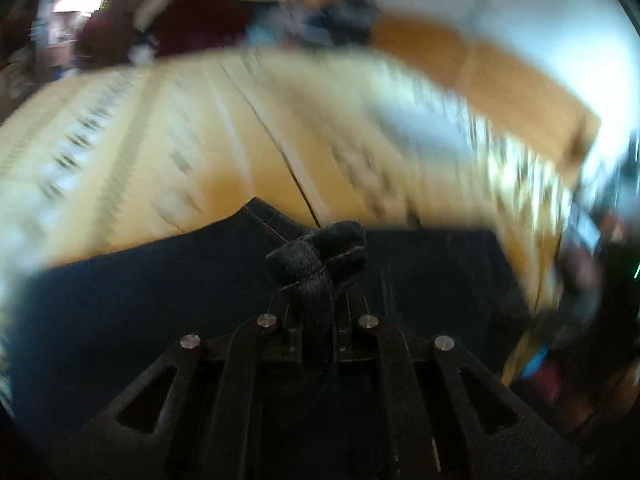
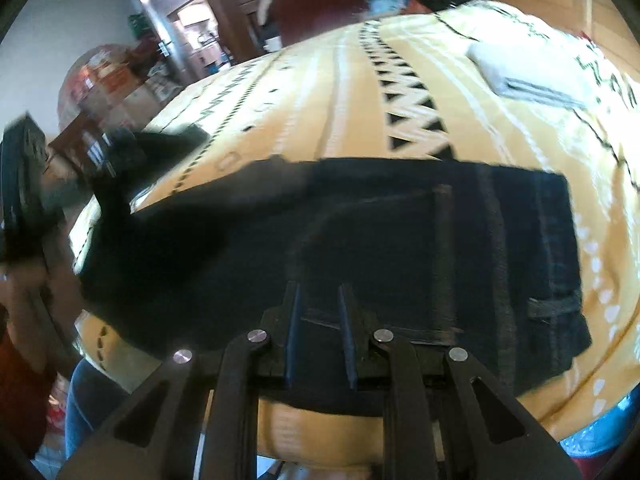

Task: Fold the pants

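lying flat on a yellow patterned bedspread (image 2: 320,80): dark denim pants (image 2: 360,248). left gripper (image 1: 316,276): jaws clamped on a bunched denim fold. right gripper (image 2: 320,308): jaws parted, hovering over the pants' near edge.

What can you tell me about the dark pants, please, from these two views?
The pants are dark navy denim with pale stitching, lying mostly flat and partly folded on the yellow patterned cover. The left gripper is shut on a bunched seam. The right gripper is open above the near edge.
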The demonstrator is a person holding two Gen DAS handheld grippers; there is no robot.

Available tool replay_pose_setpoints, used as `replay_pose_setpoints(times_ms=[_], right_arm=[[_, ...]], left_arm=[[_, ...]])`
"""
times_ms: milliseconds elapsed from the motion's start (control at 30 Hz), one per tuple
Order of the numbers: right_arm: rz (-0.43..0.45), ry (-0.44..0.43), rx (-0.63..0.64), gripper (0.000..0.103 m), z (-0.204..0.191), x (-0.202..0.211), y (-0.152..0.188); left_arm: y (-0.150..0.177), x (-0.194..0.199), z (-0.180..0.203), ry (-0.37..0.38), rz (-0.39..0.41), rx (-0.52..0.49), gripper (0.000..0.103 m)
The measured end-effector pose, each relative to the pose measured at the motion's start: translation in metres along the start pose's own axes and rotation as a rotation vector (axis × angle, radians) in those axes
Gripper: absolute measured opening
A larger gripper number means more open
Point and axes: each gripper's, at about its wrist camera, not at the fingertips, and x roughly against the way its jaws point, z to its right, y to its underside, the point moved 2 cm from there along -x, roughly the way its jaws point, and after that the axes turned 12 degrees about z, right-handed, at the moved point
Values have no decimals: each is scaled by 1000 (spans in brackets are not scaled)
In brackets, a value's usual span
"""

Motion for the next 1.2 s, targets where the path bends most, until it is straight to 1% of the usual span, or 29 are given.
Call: replay_pose_setpoints(times_ms=[33,67,100,133,233,267,300,333,367,400,433,500,533,567,633,667,800,833,900,933,967,1033,1100,1167,1200], right_arm=[[2,-1,-15,22,12,2,3],[3,-5,-27,22,19,3,5],[2,-8,-31,22,25,4,6],[2,-16,-34,22,29,5,8],[9,-63,-26,22,25,2,5],[12,-94,-24,25,19,0,1],[15,-114,-26,28,15,-4,-3],[19,-155,-37,36,8,-9,-8],[14,-193,-56,41,3,-15,-12],[-2,-242,-83,47,-4,-23,-17],[-32,-303,-119,49,-12,-35,-20],[-99,-385,-175,50,-27,-60,-22],[-134,-420,-195,50,-35,-74,-22],[-155,-426,-205,50,-39,-84,-23],[-182,-370,-198,50,-45,-104,-24],[-193,-359,-194,51,-46,-109,-23],[-318,-323,-176,52,-59,-138,-6],[-334,-309,-154,52,-63,-144,-2],[-332,-294,-118,53,-69,-148,2],[-337,-290,-121,47,-74,-149,1],[-347,-301,-131,19,-76,-150,2],[-311,-357,-154,14,-89,-136,-6],[-260,-411,-177,13,-98,-114,-13],[-205,-432,-204,13,-99,-91,-16],[-185,-421,-202,13,-97,-86,-14]], left_arm=[[22,-18,7,-27,-83,-38,13],[40,-29,8,-57,-131,-68,13],[47,-28,5,-59,-117,-76,14],[47,-22,3,-55,-90,-75,17],[34,-10,-6,-21,-103,-50,20],[35,-3,-4,-14,-97,-45,23],[31,5,-4,-7,-87,-40,30],[27,15,-6,-11,-66,-32,40],[26,22,-7,-16,-42,-22,44],[22,35,-10,-24,-10,-3,49],[21,48,-16,-35,16,19,51],[18,72,-33,-63,53,61,51],[15,77,-39,-79,66,80,51],[15,87,-48,-97,80,98,51],[11,102,-68,-151,104,125,51],[11,108,-78,-182,117,140,51],[18,137,-141,-325,156,268,51],[20,142,-155,-361,165,291,51],[23,150,-176,-416,171,320,51],[24,151,-184,-432,171,327,51],[24,152,-188,-446,171,330,51],[24,153,-190,-449,168,322,51],[20,154,-184,-440,176,300,51],[18,155,-176,-421,182,279,51],[18,151,-171,-414,179,262,51]])
